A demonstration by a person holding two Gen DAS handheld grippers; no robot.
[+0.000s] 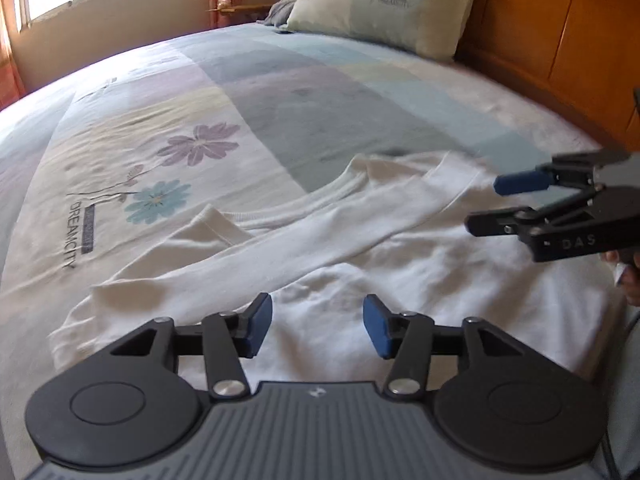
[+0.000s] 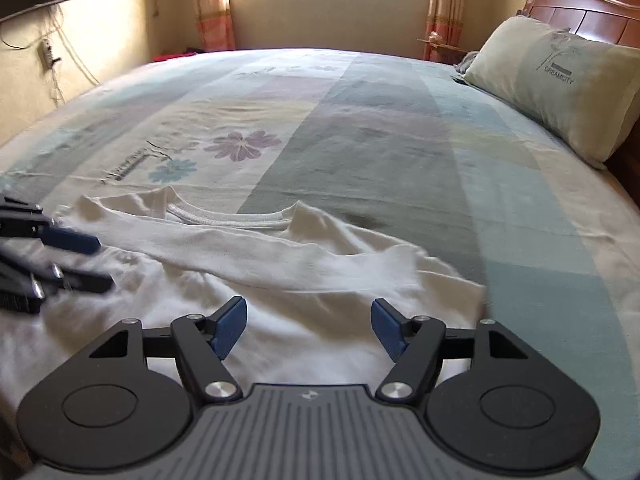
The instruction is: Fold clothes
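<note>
hovering over the white shirt (image 1: 360, 248) on the bed (image 1: 280, 92), both grippers gape, gripping nothing.

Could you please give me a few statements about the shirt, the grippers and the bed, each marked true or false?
1. The white shirt lies on the bed with a sleeve folded across its chest. True.
2. The left gripper is clamped on the shirt. False: its jaws stand apart, with nothing between them.
3. The right gripper is open. True.
4. The pillow rests on top of the shirt. False: it sits apart, by the headboard.
5. The bedcover has flowers printed on it. True.
</note>
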